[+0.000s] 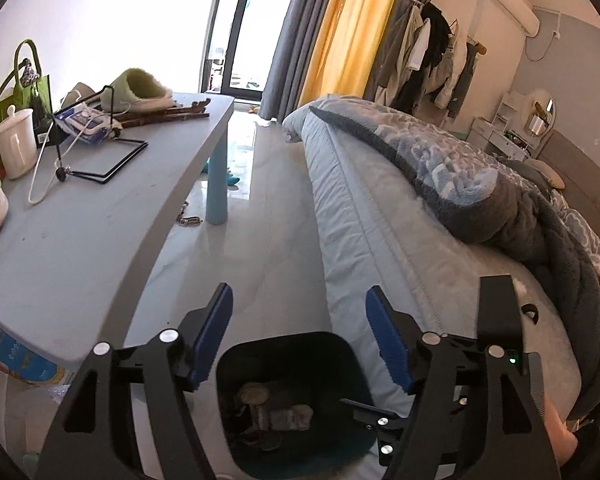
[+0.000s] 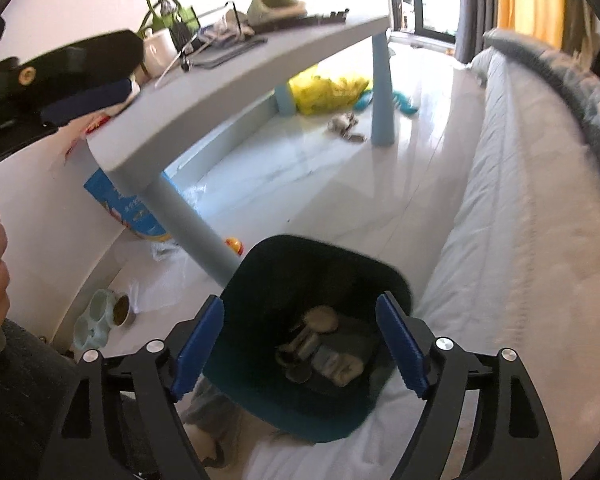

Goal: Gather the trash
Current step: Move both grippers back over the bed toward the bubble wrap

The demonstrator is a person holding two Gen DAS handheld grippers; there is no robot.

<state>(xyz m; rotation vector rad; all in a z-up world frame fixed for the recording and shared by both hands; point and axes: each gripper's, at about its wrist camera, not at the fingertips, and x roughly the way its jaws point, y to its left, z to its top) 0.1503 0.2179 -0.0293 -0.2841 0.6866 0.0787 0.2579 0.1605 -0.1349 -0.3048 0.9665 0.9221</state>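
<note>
Between the grey desk (image 2: 236, 92) and the bed (image 2: 512, 208), the dark teal plastic bin (image 2: 300, 412) already holds crumpled scraps. I have both the left gripper (image 1: 300, 340) and the right gripper (image 2: 300, 344) above it, fingers spread wide and empty. Litter on the floor near the far desk leg (greyish wads (image 2: 346, 126)) looks left to collect.

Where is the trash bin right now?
The trash bin sits on the floor between the table leg and the bed, directly below both open grippers, bottom centre in both wrist views.
</note>
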